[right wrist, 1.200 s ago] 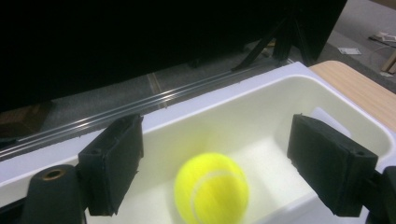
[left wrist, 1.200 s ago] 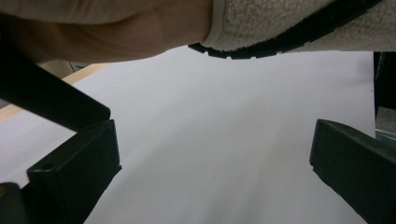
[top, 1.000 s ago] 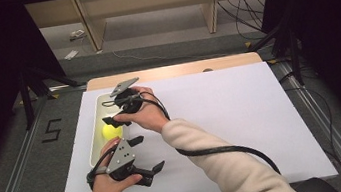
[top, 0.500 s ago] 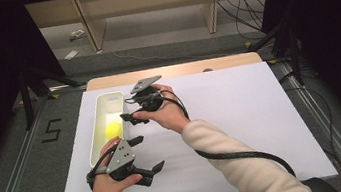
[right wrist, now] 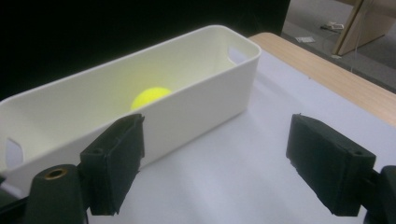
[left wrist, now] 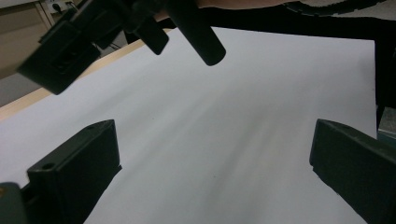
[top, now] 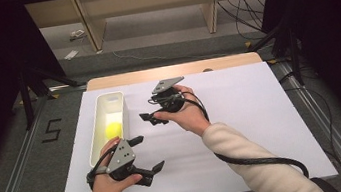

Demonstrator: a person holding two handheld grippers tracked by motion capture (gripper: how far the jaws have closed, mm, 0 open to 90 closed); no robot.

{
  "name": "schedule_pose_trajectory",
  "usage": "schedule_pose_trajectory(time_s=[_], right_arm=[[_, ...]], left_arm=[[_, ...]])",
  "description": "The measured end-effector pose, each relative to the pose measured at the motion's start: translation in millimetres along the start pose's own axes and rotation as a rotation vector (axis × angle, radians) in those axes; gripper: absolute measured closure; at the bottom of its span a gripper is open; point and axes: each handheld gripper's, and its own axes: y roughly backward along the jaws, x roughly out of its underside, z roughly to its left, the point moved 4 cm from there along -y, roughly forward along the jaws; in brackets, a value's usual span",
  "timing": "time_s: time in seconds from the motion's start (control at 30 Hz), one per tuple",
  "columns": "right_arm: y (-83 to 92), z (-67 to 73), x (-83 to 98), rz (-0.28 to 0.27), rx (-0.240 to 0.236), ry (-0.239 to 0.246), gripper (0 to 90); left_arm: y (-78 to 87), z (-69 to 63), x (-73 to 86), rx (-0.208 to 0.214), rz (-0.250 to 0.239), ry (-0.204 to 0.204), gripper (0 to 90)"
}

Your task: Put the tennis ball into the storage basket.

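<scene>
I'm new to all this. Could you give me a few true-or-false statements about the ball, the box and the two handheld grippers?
1. The yellow ball lies inside the white bin. True.
2. The right gripper is clamped on the ball. False: its jaws stand open and empty, beside the bin.
3. The left gripper is open, over the white sheet. True.
4. The bin stands at the table's right side. False: it is at the left edge of the sheet.
</scene>
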Motion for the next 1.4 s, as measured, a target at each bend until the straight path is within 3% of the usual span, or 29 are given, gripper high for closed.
schedule_pose_trajectory(time_s=[0.4,0.47,0.6,0.93,1.4], right_arm=[[29.6,-10.4,24.2,-0.002,0.031,-0.021,19.9],[33.9,-12.3,28.2,-0.001,0.038,-0.025,19.9],[44.0,-17.0,37.5,-0.003,0.051,-0.038,19.9],[77.6,-31.6,56.8,-0.013,0.108,-0.058,19.9],[123.4,-40.1,89.9,-0.029,0.165,-0.105,20.3]], left_arm=[[-0.2,-0.4,0.1,0.000,0.004,-0.003,1.1],[-0.1,-1.8,0.9,0.006,0.010,0.018,1.1],[-0.3,-1.4,0.7,0.009,0.007,0.005,1.1],[-0.5,-0.4,0.7,0.000,0.006,-0.001,1.1],[-0.7,-0.3,1.0,-0.003,0.006,0.000,1.0]])
